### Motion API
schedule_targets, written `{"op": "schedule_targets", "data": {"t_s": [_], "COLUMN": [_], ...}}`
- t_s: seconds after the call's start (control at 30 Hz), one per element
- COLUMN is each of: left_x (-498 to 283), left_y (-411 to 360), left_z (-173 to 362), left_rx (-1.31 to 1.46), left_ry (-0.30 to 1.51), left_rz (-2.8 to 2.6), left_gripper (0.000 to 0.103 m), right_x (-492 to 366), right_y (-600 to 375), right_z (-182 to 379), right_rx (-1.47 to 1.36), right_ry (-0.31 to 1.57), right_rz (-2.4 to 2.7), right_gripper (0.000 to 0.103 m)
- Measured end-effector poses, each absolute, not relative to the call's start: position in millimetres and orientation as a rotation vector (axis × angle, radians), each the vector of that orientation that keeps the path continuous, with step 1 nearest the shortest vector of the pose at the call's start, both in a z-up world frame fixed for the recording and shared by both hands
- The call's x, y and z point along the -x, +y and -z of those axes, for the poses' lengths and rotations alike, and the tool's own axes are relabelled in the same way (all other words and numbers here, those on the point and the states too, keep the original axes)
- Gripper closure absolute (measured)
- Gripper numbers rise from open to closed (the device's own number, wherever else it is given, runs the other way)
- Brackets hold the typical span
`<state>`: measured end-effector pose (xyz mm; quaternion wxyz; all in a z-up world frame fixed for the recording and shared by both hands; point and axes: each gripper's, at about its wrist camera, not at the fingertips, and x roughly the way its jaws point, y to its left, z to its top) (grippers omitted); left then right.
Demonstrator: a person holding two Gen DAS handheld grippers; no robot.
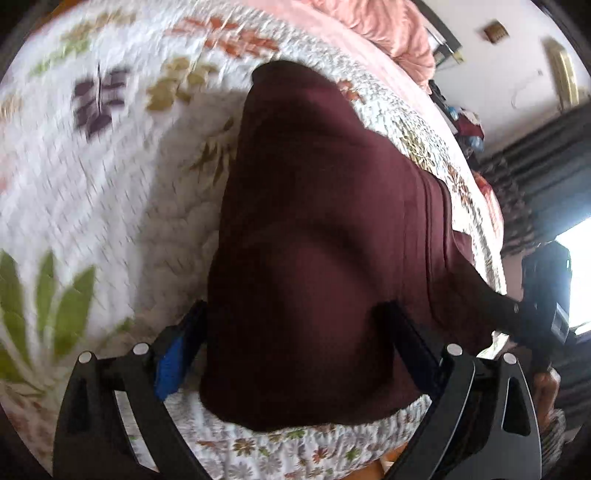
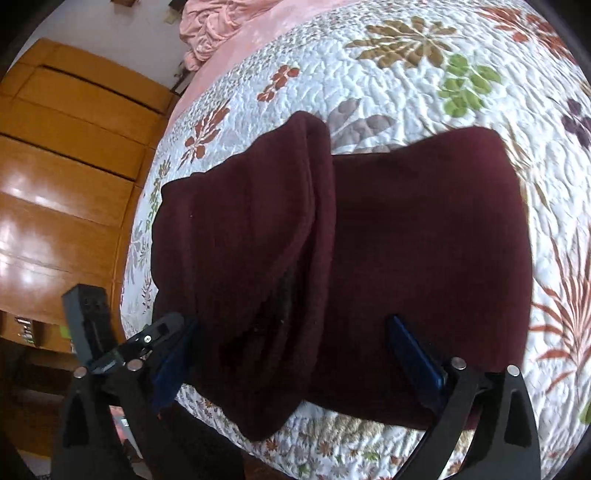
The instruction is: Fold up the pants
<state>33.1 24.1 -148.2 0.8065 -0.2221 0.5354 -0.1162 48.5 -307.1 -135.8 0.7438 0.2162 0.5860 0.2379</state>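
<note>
The dark maroon pants (image 1: 314, 229) lie folded on a floral quilted bedspread (image 1: 103, 206), near the bed's front edge. In the right wrist view the pants (image 2: 424, 229) show a thicker folded layer on the left lapping over a flatter part on the right. My left gripper (image 1: 295, 328) is open just above the near end of the cloth, one blue-padded finger (image 1: 173, 354) at the cloth's left edge and the other over the fabric. My right gripper (image 2: 291, 336) is also open, its fingers straddling the near end of the fold. Neither gripper's pads press on the cloth.
A rumpled pink blanket (image 2: 218, 26) lies at the head of the bed. A wooden wardrobe (image 2: 66, 155) stands beside the bed. Dark curtains (image 1: 546, 158) and a bright window are on the other side. The right gripper's body (image 1: 543, 295) shows at the left view's edge.
</note>
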Motion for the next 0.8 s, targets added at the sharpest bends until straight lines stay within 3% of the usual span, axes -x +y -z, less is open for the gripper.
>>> {"op": "schedule_targets", "data": {"t_s": [0.13,0.23,0.27,0.4,0.5,0.8], "left_x": [-25,-21,-19,-23,-25,-27], "left_y": [36,45,51,51,52,39], "left_z": [127,114,112,119,126,107], "left_rx": [0.515,0.546,0.551,0.553,0.583,0.571], "left_ry": [1.090,1.064,1.062,1.101,1.117,1.079], "left_rz": [0.235,0.218,0.213,0.166,0.145,0.175], "left_gripper": [0.009,0.009,0.009,0.009,0.009,0.009], "right_x": [-50,-47,-47,-44,-41,-30], "right_y": [-290,-279,-278,-277,-279,-308], "right_z": [136,142,143,131,108,31], "right_rx": [-0.475,-0.448,-0.472,-0.467,-0.464,-0.385], "right_ry": [1.285,1.279,1.278,1.247,1.200,1.056], "right_rz": [-0.606,-0.609,-0.630,-0.653,-0.685,-0.687], "right_gripper": [0.012,0.036,0.055,0.069,0.077,0.080]}}
